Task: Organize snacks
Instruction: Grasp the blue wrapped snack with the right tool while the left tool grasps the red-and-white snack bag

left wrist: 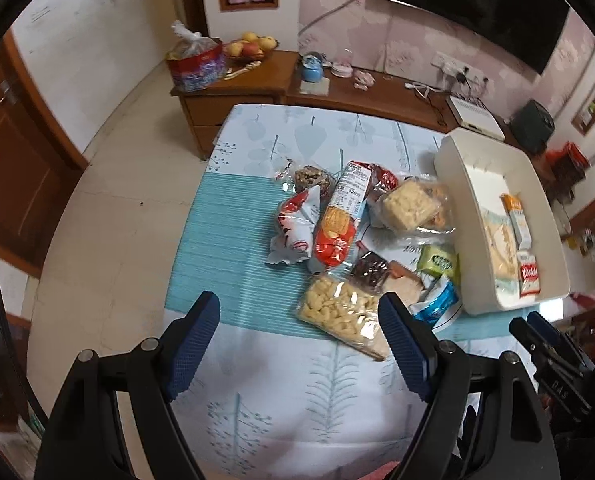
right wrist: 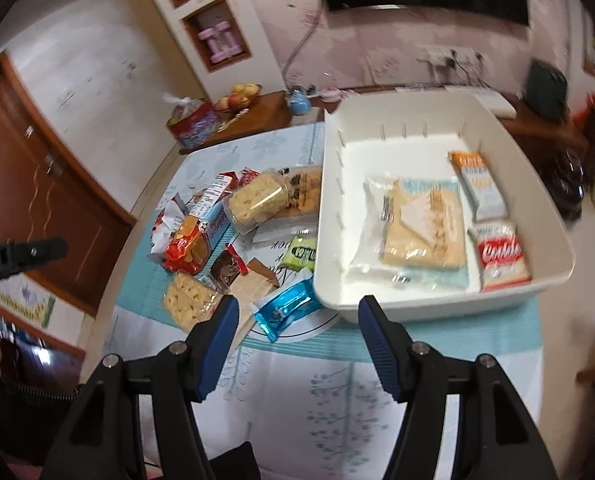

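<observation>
Table [left wrist: 233, 220]: patterned cloth, snacks heaped beside white bin [right wrist: 553, 240].
Bin: three packets, flat for room.
Left gripper [left wrist: 297, 344]: wide apart, empty, probably nearing puffs bag [left wrist: 343, 314].
Right gripper [right wrist: 297, 344]: parted, empty.

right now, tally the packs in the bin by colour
clear pack: 1
orange pack: 1
red pack: 1
total: 3 in the bin
</observation>
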`<state>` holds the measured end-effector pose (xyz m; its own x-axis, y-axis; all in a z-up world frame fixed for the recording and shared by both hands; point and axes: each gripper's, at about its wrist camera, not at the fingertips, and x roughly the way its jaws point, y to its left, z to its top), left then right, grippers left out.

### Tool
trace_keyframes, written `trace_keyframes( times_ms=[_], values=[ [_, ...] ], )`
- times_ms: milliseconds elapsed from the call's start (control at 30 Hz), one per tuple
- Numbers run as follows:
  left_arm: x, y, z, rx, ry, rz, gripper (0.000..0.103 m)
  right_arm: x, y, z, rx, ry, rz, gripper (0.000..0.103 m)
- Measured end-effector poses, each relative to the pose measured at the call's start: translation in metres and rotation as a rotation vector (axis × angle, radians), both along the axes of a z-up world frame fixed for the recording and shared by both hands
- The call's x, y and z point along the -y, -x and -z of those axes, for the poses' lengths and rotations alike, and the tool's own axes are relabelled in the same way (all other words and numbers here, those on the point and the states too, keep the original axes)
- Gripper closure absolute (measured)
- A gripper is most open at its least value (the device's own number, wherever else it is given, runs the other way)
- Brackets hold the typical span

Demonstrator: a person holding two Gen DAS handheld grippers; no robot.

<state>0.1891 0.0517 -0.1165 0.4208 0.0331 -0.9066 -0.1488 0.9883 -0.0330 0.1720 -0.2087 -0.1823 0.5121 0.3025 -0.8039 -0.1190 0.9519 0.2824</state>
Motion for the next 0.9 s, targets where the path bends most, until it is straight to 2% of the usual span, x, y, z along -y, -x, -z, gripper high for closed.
trace_keyframes(
  times_ms=[267,500,667,900],
  values=[
    [-0.026,-0.022,0.015,-0.031,0.034,0.085,0.022,-0.016,-0.001,0.024,-0.086,-0.081,0.163,0.041],
    [-0.040,-0.052,0.037,-0.046,0.107,0.121,0.022,-0.020,-0.007,0.053,-0.198,-0.176,0.284,0.041],
    [-0.038,-0.070,0.054,-0.069,0.102,0.184,0.022,-0.018,-0.011,0.074,-0.291,-0.230,0.382,0.041],
    [-0.032,-0.095,0.084,-0.107,0.063,0.259,0.022,-0.025,-0.022,0.088,-0.364,-0.228,0.445,0.041]
  ],
)
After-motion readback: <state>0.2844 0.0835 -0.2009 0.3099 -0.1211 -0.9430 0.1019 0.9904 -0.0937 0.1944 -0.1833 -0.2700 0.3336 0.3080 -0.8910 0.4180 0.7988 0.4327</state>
